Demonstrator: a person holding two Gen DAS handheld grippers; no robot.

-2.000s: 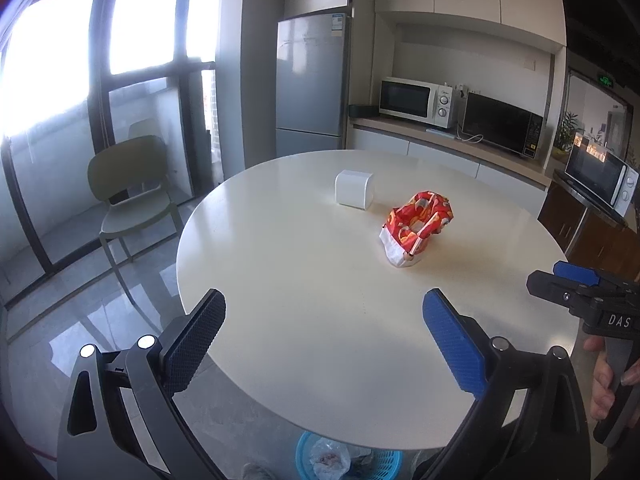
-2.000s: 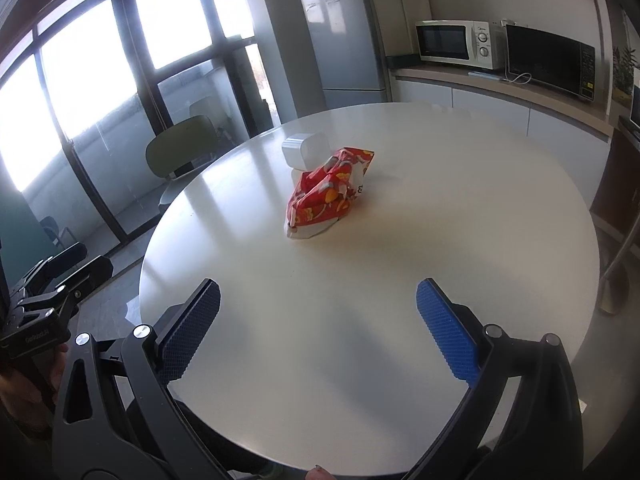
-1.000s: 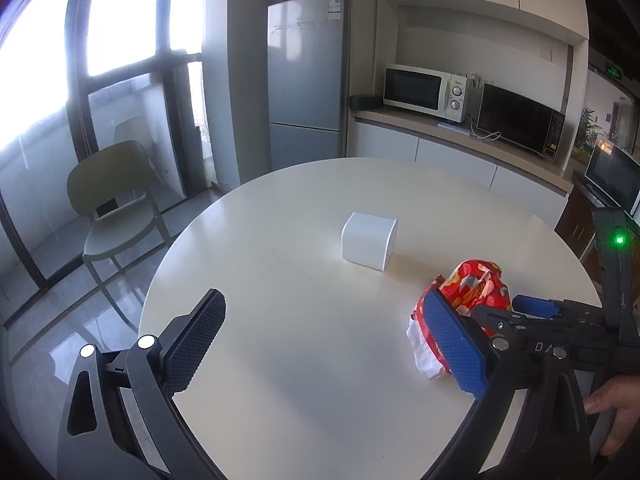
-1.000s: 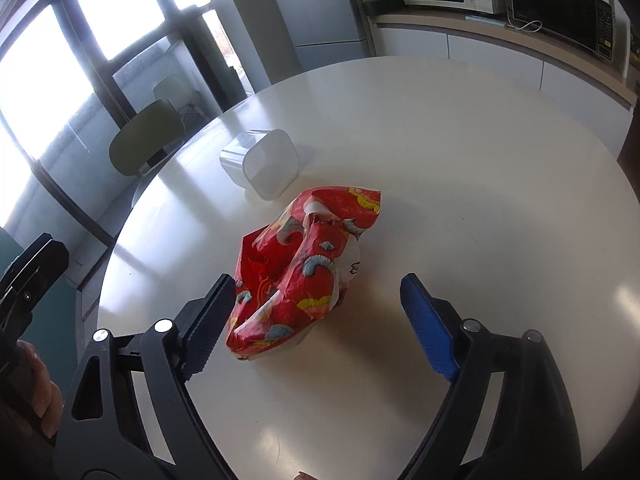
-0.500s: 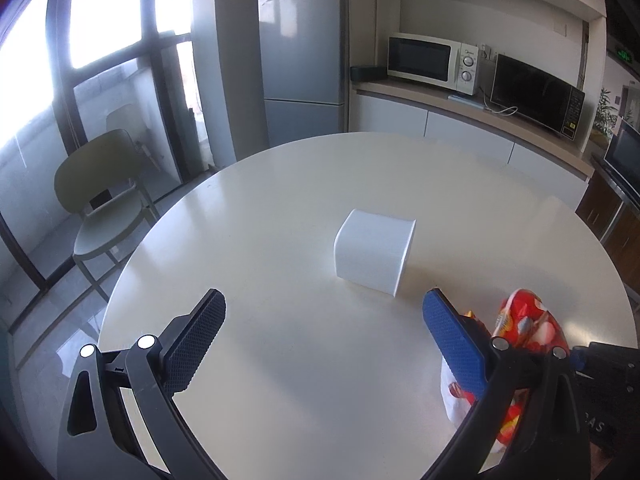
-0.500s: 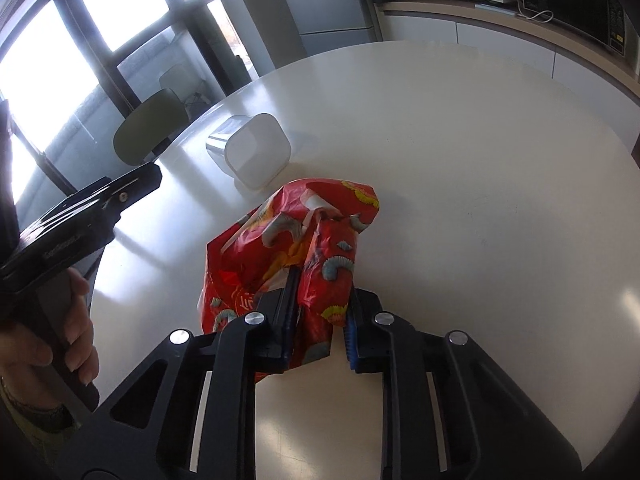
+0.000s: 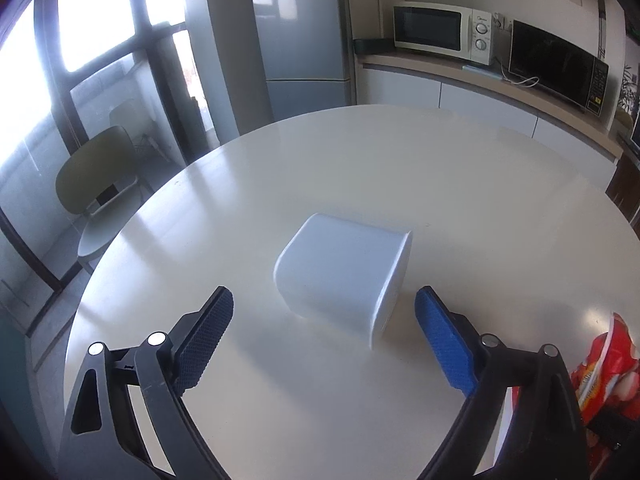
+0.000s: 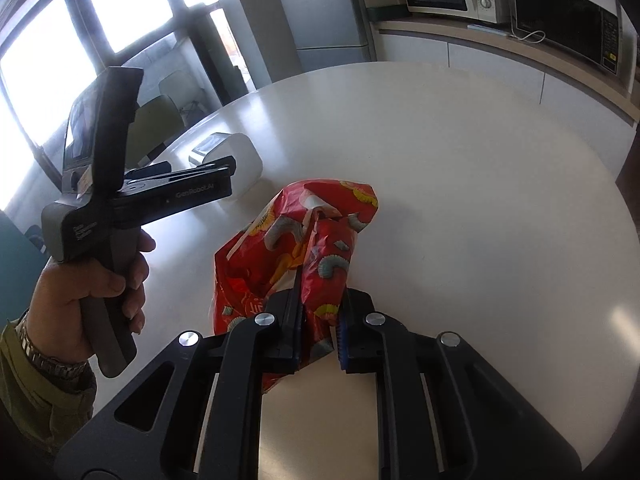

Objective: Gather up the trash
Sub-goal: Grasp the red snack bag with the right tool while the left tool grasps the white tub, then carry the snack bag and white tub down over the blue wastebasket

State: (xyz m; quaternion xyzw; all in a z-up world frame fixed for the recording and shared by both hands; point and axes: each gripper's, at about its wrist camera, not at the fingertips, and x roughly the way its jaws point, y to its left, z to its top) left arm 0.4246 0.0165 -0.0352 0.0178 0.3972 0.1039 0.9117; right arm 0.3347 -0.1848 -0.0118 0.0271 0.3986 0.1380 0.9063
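Observation:
A crumpled red snack bag (image 8: pixel 304 240) is pinched at its near end by my right gripper (image 8: pixel 320 302), whose jaws are still closing on it above the round white table (image 8: pixel 480 184). A white plastic container (image 7: pixel 344 268) lies on its side on the table. My left gripper (image 7: pixel 323 294) hovers just short of it, one blue pad on each side and apart from its walls, jaws closing. The red bag (image 7: pixel 608 364) shows at the left wrist view's lower right edge. A hand (image 8: pixel 100 292) holds the left tool beside the bag.
An olive chair (image 7: pixel 96 176) stands left of the table by tall windows. Behind the table are a fridge (image 7: pixel 300 40) and a counter with a white microwave (image 7: pixel 440 28) and a black one (image 7: pixel 556 64). The table's right edge lies near dark cabinets.
My right gripper went from open around the red bag to shut on it. My left gripper came forward and down, so the white container now sits large between its fingers, which narrowed slightly.

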